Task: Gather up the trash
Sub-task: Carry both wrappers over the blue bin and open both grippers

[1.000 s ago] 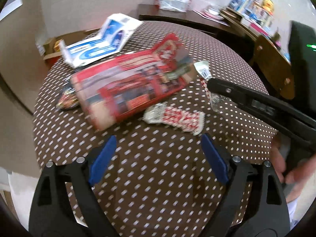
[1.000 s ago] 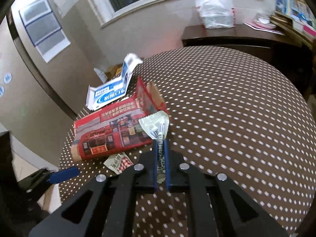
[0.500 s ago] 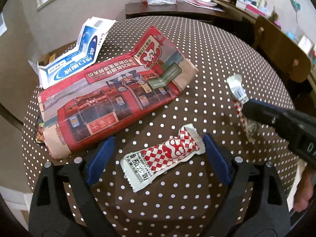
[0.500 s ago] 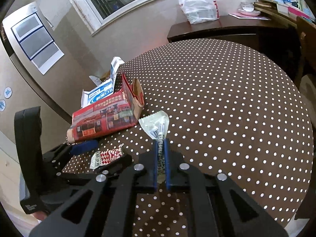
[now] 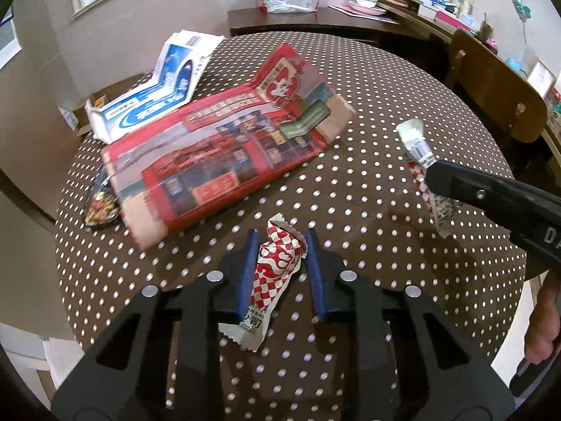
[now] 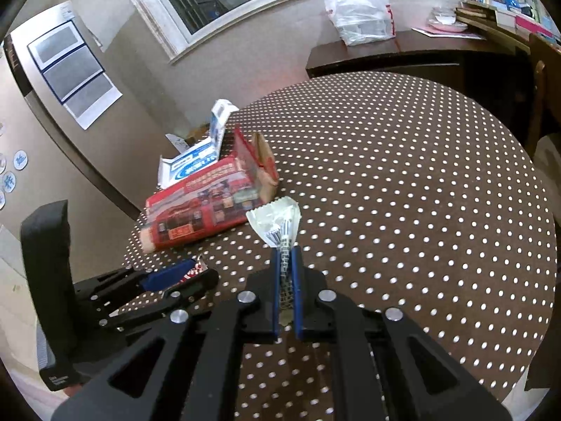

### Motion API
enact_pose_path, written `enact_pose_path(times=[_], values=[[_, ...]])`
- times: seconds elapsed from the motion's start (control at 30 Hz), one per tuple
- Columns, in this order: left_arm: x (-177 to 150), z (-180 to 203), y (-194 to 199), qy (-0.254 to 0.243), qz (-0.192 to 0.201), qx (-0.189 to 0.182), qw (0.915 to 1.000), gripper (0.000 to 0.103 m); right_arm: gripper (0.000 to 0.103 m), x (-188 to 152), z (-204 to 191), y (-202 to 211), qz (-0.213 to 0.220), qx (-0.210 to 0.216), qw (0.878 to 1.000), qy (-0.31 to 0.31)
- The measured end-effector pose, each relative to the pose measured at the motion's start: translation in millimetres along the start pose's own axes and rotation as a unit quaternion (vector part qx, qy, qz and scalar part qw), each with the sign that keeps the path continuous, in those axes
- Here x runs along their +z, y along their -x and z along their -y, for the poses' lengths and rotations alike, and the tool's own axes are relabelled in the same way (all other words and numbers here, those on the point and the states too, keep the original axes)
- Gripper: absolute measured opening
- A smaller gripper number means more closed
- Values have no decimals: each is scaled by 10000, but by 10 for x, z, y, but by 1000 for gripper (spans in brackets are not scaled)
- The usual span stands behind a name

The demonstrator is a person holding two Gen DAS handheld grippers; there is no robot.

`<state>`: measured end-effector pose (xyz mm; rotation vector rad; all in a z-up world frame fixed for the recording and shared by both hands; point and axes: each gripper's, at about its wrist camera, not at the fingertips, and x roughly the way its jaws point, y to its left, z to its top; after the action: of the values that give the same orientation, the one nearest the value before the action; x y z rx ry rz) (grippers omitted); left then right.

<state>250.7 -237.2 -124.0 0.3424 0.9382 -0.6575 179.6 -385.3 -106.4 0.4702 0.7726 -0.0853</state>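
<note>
A red-and-white checked snack wrapper [image 5: 277, 273] lies on the dotted brown tablecloth [image 5: 385, 105], lengthwise between the blue pads of my left gripper [image 5: 279, 242]. Its jaws are closing, and both pads touch the wrapper's sides, which bulge up between them. To the right, my right gripper [image 5: 433, 172] is shut on a second wrapper [image 5: 415, 140], silvery at the top with red checks below, held just above the cloth. In the right wrist view that wrapper [image 6: 277, 215] fans out past the shut right gripper [image 6: 286, 256], and the left gripper [image 6: 189, 273] shows low at the left.
A flattened red printed paper bag [image 5: 224, 154] lies beyond the left gripper, with a blue-and-white carton [image 5: 157, 105] behind it and a dark snack packet [image 5: 101, 207] at its left end. A wooden chair [image 5: 491, 84] stands right. A white plastic bag [image 6: 361, 17] sits on the far sideboard.
The left gripper came down over the checked wrapper and its wide jaws narrowed onto it. The right gripper, still shut on its wrapper, drifted slightly.
</note>
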Motion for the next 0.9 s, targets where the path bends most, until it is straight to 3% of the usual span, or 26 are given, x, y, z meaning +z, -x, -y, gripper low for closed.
enact_pose_path(times=[0.4, 0.9], values=[[-276, -386, 466, 612, 272, 52, 9977, 27, 7, -137, -632, 110, 3, 340, 9980, 533], [-875, -1234, 1054, 1548, 507, 818, 9833, 27, 7, -410, -1821, -167, -420, 1166, 9822, 1409]])
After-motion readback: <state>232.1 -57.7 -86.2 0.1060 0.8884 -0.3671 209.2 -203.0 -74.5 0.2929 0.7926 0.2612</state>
